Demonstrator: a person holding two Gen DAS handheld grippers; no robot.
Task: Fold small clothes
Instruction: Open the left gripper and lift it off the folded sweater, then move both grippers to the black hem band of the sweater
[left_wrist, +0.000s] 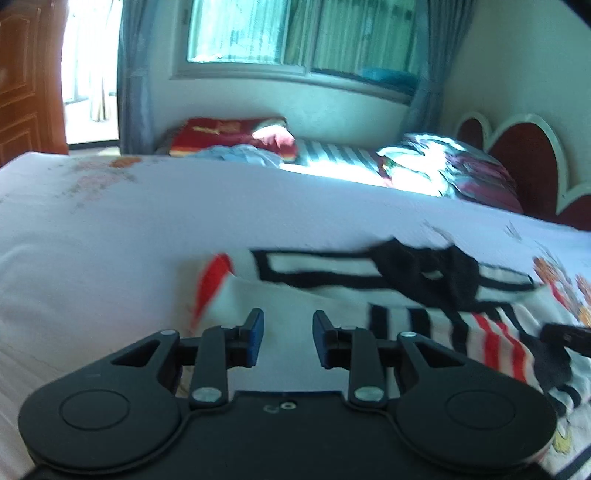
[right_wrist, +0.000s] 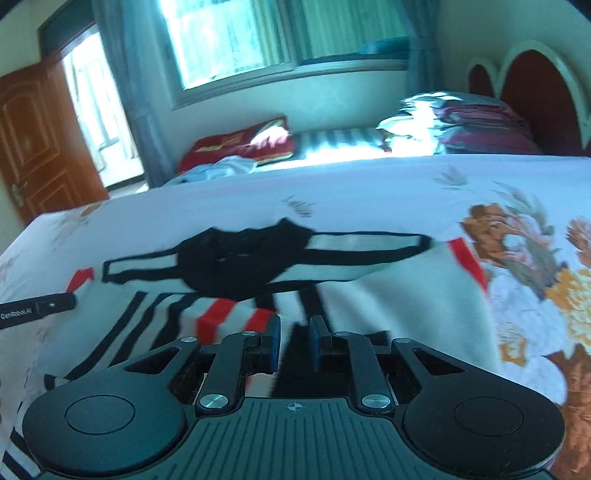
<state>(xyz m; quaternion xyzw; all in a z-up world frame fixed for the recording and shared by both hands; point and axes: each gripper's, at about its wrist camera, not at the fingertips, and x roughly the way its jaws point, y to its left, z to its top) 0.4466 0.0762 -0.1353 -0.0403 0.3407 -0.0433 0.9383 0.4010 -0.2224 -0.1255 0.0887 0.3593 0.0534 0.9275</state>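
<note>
Left gripper (left_wrist: 288, 338) spread, empty | right gripper (right_wrist: 294, 343) parted; white shirt (right_wrist: 388, 295) (black-red stripes) rumpled

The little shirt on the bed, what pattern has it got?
The shirt is white with black and red stripes and a black collar, clearest in the right wrist view.

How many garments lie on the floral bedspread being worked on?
1: a white shirt with black and red stripes, spread across the near bedspread just ahead of both grippers. More clothes lie on the far bed; others may be outside the views.
</note>
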